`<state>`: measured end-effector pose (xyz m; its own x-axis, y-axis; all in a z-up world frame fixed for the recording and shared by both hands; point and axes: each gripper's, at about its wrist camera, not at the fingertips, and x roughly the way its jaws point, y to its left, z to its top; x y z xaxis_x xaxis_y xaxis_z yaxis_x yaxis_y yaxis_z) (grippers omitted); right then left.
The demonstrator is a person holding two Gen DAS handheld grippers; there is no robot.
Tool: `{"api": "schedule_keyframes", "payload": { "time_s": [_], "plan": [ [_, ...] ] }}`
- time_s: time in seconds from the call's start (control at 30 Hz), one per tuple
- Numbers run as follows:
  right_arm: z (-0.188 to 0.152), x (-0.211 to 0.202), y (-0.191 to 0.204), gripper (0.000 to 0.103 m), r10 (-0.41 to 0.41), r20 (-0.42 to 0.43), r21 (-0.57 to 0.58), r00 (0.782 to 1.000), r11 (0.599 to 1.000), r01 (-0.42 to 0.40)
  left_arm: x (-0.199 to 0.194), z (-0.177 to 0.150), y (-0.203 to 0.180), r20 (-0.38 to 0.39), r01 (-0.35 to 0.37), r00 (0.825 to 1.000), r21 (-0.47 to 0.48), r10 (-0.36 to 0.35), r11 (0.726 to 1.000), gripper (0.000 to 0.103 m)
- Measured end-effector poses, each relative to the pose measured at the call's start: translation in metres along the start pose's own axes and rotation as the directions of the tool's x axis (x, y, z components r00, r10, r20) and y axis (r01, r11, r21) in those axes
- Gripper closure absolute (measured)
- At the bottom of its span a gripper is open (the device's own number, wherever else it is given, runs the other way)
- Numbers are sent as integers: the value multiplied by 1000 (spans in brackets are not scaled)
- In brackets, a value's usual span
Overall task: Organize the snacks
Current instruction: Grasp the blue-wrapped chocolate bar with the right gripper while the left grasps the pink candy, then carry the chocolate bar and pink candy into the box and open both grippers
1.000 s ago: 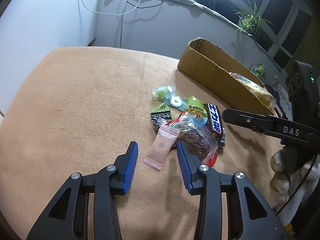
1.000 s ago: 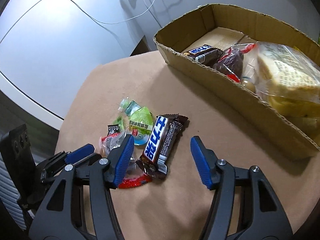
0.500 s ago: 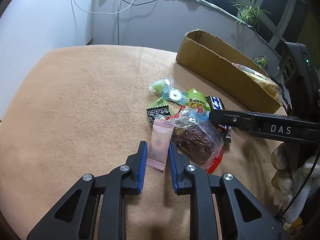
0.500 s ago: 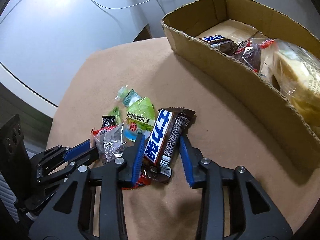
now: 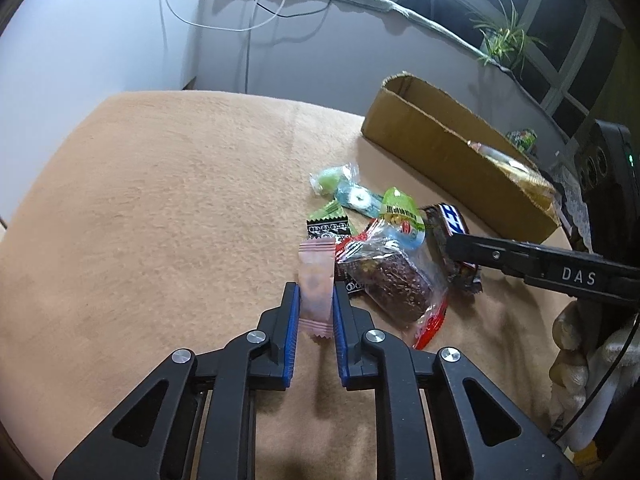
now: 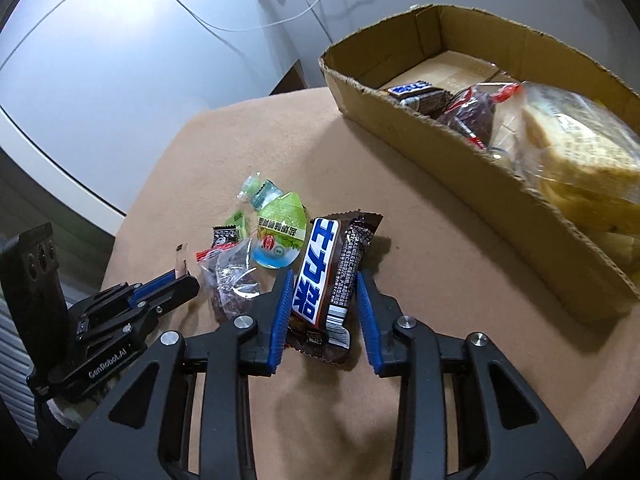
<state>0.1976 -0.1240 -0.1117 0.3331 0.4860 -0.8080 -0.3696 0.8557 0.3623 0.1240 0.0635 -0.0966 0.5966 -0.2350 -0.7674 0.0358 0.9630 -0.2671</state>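
The left gripper [image 5: 314, 304] pinches the pink sachet [image 5: 317, 280] at lower centre, while the right gripper [image 6: 322, 298] is closing around the chocolate bar [image 6: 326, 276], apparently gripping it, box [image 6: 460, 168] upper right.

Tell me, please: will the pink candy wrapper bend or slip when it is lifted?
The pink candy wrapper, pinched by the left gripper, looks thin and light, so its free end will probably droop. Its smooth film might slip, though the ribbed blue pads should help.
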Motion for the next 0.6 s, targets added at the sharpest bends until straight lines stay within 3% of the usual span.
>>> {"api": "schedule_keyframes", "payload": {
  "time_s": [0.33,0.6],
  "plan": [
    [0,-40,0,70,18,79,-21,997,1000,-17,-28,7,-2,69,37,997,-28,-35,999,89],
    [13,-81,-6,70,21,158,-33,987,999,-16,-47,31,-14,141,76,987,-21,-73,997,89]
  ]
}}
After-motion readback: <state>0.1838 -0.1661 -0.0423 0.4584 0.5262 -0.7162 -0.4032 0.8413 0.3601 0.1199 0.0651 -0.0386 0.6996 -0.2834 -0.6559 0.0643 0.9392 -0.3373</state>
